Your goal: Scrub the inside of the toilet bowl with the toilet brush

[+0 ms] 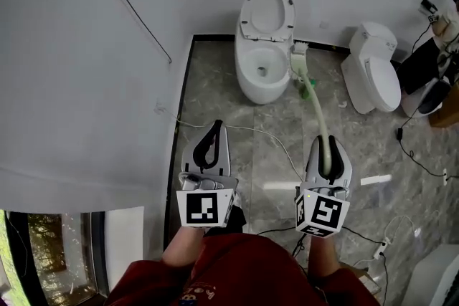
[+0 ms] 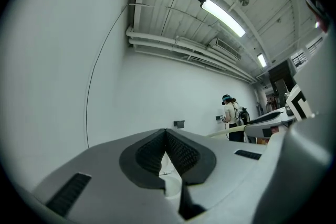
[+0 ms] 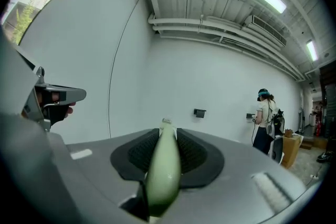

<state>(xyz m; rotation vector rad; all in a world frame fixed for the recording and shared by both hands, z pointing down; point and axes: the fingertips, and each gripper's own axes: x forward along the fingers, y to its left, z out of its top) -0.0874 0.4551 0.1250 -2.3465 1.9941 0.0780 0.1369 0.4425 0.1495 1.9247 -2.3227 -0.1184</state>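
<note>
Two tools are logged.

Head view: the right tool (image 1: 328,148) is clamped on the toilet brush (image 1: 310,93). Its bristle end lies beside the toilet bowl (image 1: 244,82), not inside it, so a lift over the rim is judged needed. A second toilet (image 1: 373,75) crowds the right side; the floor (image 1: 269,147) ahead is open.

Left gripper view: the left tool (image 2: 166,139) is closed together, with nothing held.

Right gripper view: the handle (image 3: 164,170) is pinched between the pads.

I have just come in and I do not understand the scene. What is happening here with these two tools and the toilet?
A person faces an open toilet, holding a gripper in each hand. The right claw is shut on the handle of a pale green toilet brush. The brush head sits just outside the bowl's rim, not yet inside. The left claw is shut and empty, and is off to the side. Scrubbing has not begun.
</note>
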